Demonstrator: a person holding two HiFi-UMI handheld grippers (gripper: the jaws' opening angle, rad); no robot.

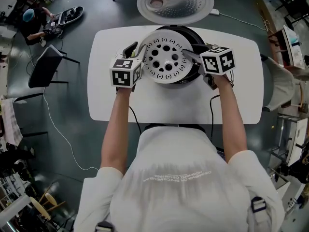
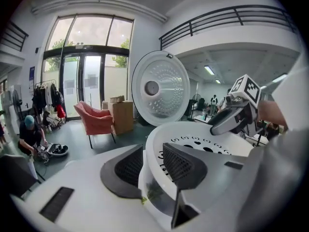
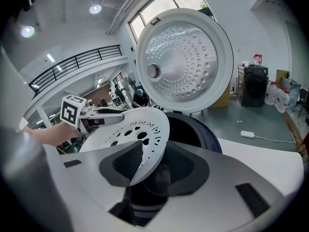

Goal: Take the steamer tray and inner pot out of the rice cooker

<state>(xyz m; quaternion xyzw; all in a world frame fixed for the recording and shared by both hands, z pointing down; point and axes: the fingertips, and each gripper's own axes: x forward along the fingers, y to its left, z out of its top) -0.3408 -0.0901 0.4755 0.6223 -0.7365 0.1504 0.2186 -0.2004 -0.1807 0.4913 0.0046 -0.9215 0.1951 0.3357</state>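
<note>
The left claw [image 2: 153, 151] is seen about half open across the left wall of the steamer tray [image 1: 165, 57]. One pad lies outside the wall and one inside, and both are judged to be pressed on it. The right claw [image 3: 154, 151] is set the same way on the opposite, right rim, with the thin edge caught between its pads. The tray is therefore carried between the two claws, each equally near its own side, and neither claw is left free.

The relation on which the coming move depends is this: the tray is spanned left to right by the claws and is held just above the rice cooker [image 3: 219, 144], shifted a little left and near of its mouth. Because the tray is round, no long axis is offered. Its perforated face is turned upward, and in the right gripper view it appears canted rather than level.

The lid [image 1: 175, 1] stands open at the far side, so the free way out is judged to be upward and toward the near part of the table [image 1: 174, 105]. The inner pot is taken to be still seated in the dark opening [image 3: 186, 129], where it cannot be told apart from the cooker.
</note>
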